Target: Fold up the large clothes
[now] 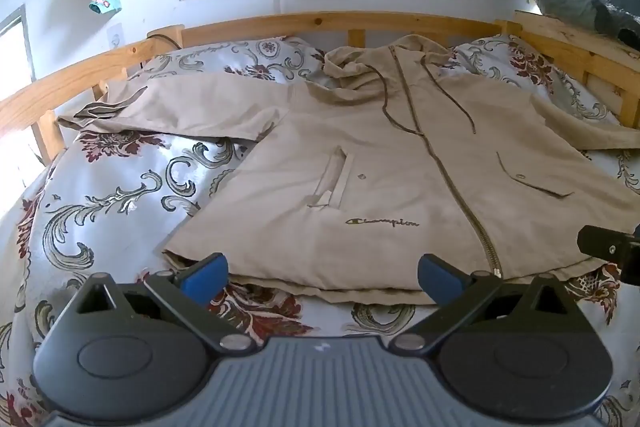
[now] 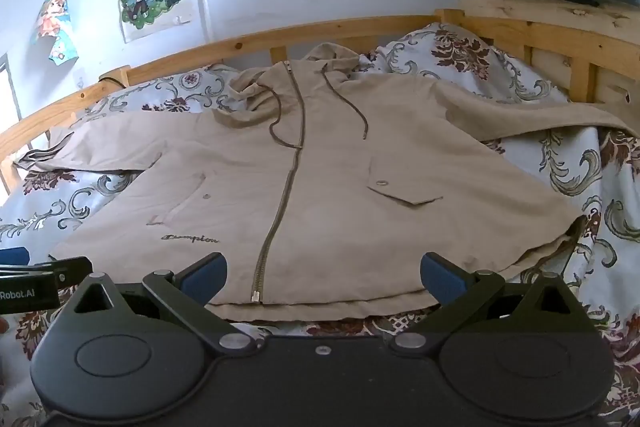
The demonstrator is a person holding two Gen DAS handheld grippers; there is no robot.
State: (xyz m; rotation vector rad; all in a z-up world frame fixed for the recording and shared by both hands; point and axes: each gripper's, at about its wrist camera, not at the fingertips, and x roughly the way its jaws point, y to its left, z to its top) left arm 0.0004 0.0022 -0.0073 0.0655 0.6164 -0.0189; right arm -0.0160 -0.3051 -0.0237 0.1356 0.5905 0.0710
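A beige hooded jacket (image 1: 400,163) lies zipped and face-up, sleeves spread, across the floral bed (image 1: 112,195), while the left gripper (image 1: 322,273) and right gripper (image 2: 323,273) hover wide open and empty at its hem, seemingly poised for a first fold.

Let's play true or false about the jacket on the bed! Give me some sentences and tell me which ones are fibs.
1. The beige jacket lies spread out flat on the bed. True.
2. The jacket's zipper is wide open. False: it is zipped up.
3. The left gripper is pinching the hem. False: it is open, holding nothing.
4. The right gripper is open too. True.
5. Both sleeves are folded over the chest. False: the sleeves stick out sideways.
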